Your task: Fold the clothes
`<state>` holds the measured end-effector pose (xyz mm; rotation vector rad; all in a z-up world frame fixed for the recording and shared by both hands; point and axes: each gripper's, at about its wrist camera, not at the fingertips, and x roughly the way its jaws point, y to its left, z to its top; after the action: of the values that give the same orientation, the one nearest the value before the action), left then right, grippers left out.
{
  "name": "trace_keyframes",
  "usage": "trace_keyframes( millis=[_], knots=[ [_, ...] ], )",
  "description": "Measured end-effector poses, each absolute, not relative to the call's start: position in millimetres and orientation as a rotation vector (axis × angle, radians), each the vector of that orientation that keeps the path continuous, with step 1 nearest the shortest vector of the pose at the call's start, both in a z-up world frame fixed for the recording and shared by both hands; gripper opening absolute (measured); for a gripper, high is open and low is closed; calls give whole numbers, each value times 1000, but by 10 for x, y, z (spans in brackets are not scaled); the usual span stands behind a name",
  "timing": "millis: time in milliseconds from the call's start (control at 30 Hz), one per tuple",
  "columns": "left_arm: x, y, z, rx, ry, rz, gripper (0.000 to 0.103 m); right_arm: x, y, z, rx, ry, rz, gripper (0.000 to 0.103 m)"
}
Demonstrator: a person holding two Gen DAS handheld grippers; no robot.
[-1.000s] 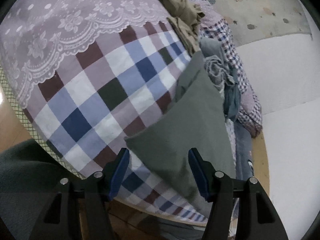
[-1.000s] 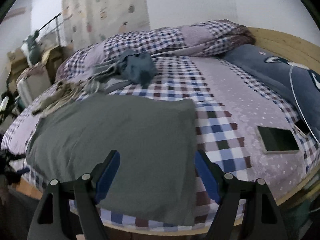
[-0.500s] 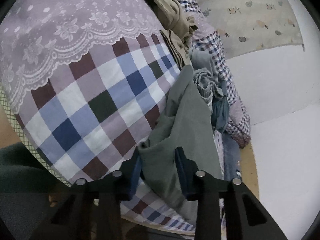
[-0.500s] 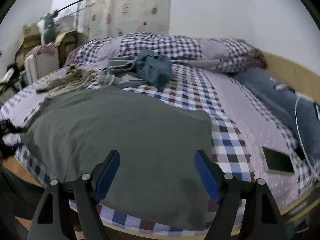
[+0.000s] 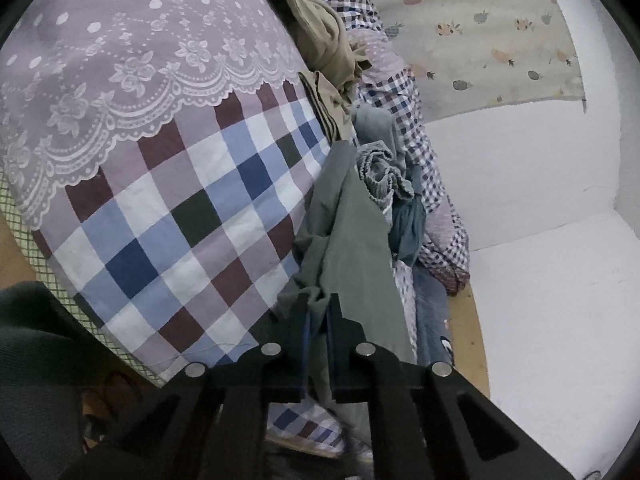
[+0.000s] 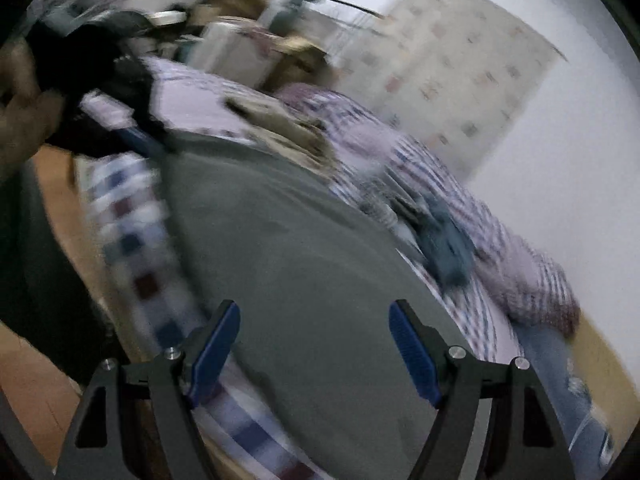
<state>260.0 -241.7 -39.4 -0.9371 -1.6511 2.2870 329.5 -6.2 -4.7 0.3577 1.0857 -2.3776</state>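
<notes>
My left tool [image 5: 318, 320] is pressed together on 1 corner of the grey garment [image 5: 352, 248], pinching the cloth so I can lift that edge for a fold. The garment lies spread on the bed [image 5: 168, 216], straight ahead of both tools, in front of a pile of other clothes [image 5: 384, 176]. My right tool [image 6: 316, 344] is spread wide above the grey cloth and holds nothing; I judge it must take a 2nd corner next. This view is blurred.
</notes>
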Motion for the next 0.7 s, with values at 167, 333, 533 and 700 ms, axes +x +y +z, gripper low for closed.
trace_keyframes(
  millis=[167, 333, 533, 700],
  knots=[
    [2594, -2482, -455, -951, -1644, 2250, 4, 3428, -586, -305, 233, 1186, -2260, 80],
    [2585, -2466, -457, -917, -1647, 2203, 4, 3297, -918, -451, 182, 1201, -2264, 80],
    [2576, -2462, -423, -859, -1651, 2159, 4, 3099, -1112, -584, 136, 1237, -2281, 78],
    [2565, -2444, -421, -853, -1668, 2149, 4, 2939, -1179, -525, 182, 1208, -2279, 29]
  ],
)
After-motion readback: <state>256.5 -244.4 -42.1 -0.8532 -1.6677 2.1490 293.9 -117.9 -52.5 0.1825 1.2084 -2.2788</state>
